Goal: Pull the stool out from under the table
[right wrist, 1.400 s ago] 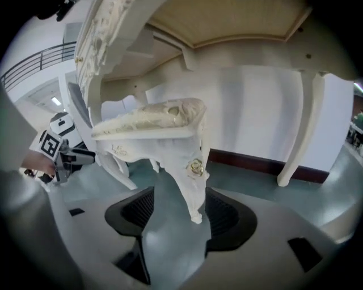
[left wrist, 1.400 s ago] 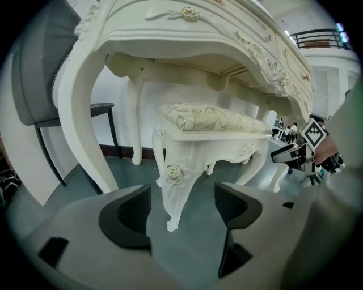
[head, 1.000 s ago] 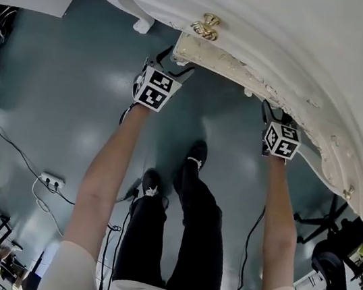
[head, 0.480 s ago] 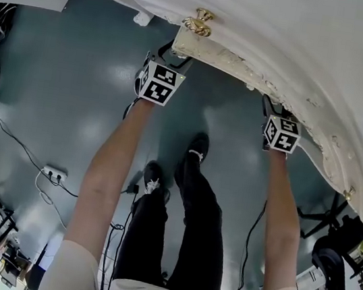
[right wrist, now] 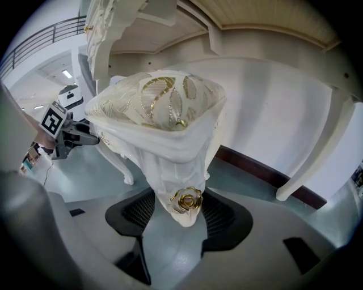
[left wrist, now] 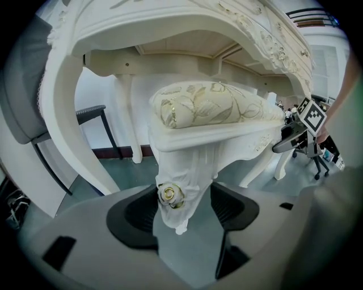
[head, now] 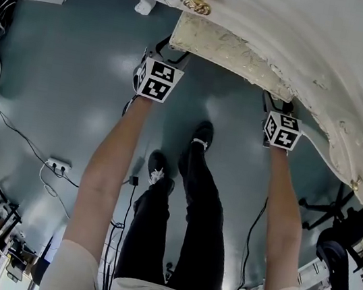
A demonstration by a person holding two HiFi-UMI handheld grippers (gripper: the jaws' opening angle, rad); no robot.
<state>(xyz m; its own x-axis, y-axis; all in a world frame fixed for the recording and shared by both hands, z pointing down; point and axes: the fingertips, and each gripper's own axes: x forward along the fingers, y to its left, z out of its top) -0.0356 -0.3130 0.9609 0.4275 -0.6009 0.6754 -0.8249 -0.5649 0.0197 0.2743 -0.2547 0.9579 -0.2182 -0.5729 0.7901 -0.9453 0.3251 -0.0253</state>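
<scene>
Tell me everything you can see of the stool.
The stool is cream-white, carved wood by its look, with a padded cushion patterned in gold leaves and a gold rose on each front corner. It stands upright, partly under the table. The left gripper, its jaws just closed further, and the right gripper each clamp one corner.

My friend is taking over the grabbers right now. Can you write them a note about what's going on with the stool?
Left hand-held gripper: its jaws have just been closing, and the pads are now on a front leg of the stool.
Right hand-held gripper: shut on the other front leg.
Stool: the seat is mostly under the table, with only its front edge poking out.
Done: both front legs are gripped.
Left: pull the stool out toward you, probably with both sides moving together.
</scene>
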